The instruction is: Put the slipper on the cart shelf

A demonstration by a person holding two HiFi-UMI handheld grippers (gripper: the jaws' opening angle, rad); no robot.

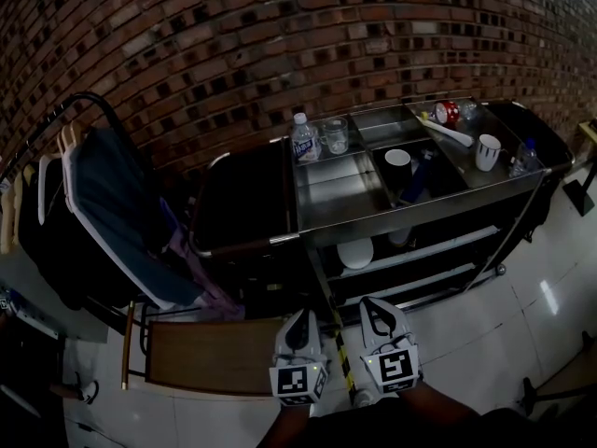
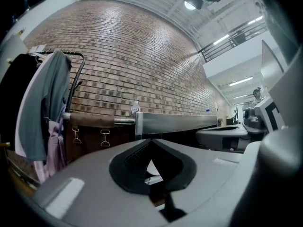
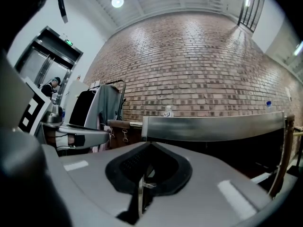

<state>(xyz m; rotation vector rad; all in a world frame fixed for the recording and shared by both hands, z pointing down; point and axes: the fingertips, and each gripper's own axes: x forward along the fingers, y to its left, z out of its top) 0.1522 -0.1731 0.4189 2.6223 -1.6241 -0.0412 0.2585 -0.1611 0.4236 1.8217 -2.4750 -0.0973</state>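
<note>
A brick wall (image 1: 280, 26) backs a clothes rack (image 1: 93, 203) hung with garments and a steel cart (image 1: 410, 215) just beside it, with a dark bin (image 1: 244, 199) on the cart's left end. The cart's top is split into trays. The rear left tray (image 1: 322, 161) holds a water bottle (image 1: 303, 138) and a clear jar (image 1: 336, 136). The middle tray (image 1: 384, 187) holds a dark cup (image 1: 398, 160). The long right tray (image 1: 466, 171) holds a white mug (image 1: 487, 151) and a white utensil (image 1: 452, 133). A white round dish (image 1: 355, 252) sits on the lower shelf (image 1: 438, 248). Near the floor, the left tongs (image 1: 303, 320) and right tongs (image 1: 378, 308) are both pressed together, pinching nothing. Where the slipper lies I cannot tell.
</note>
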